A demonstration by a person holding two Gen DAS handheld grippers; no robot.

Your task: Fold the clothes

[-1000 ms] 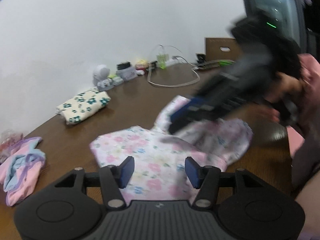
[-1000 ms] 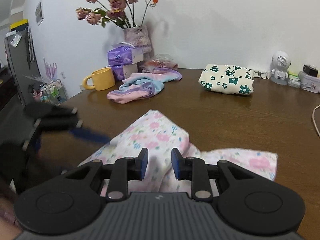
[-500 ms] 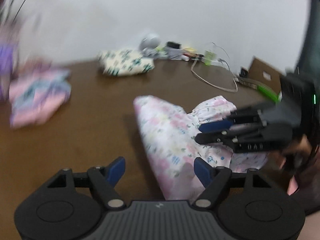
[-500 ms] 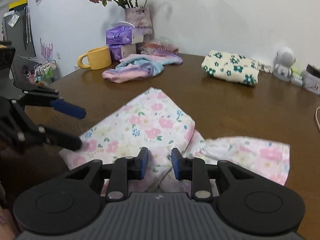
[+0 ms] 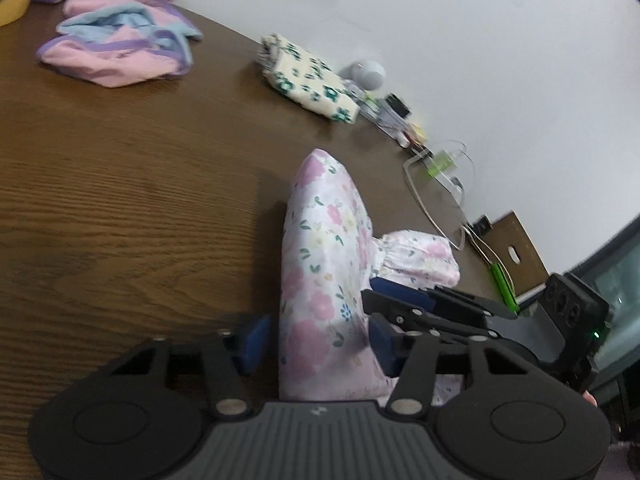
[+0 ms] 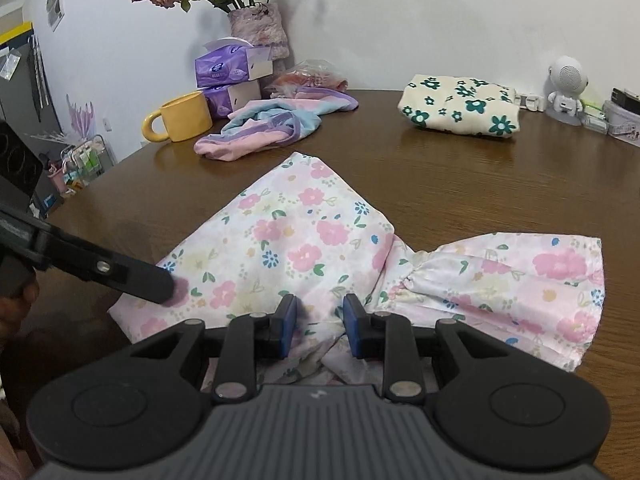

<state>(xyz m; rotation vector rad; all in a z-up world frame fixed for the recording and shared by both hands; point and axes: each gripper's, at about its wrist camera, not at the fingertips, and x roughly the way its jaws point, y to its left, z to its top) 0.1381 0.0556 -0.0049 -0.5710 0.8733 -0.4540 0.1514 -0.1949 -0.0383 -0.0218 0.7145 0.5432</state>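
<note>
Where wood grain shows, soft floral garment [image 6: 304,240], rumpled, between left claw [image 5: 316,340] pads.

Around the floral garment [image 6: 304,240] the brown table [image 6: 460,184] is bare on its far side, so a gripper can pass there. Behind this bare strip, the pink-blue clothes [image 6: 264,128], the yellow mug [image 6: 180,118] and the folded green-flower cloth [image 6: 460,110] block the way.

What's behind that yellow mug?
Behind the yellow mug stand two stacked purple tissue boxes and a vase of dried roses. Anything lower behind the mug is hidden.
</note>
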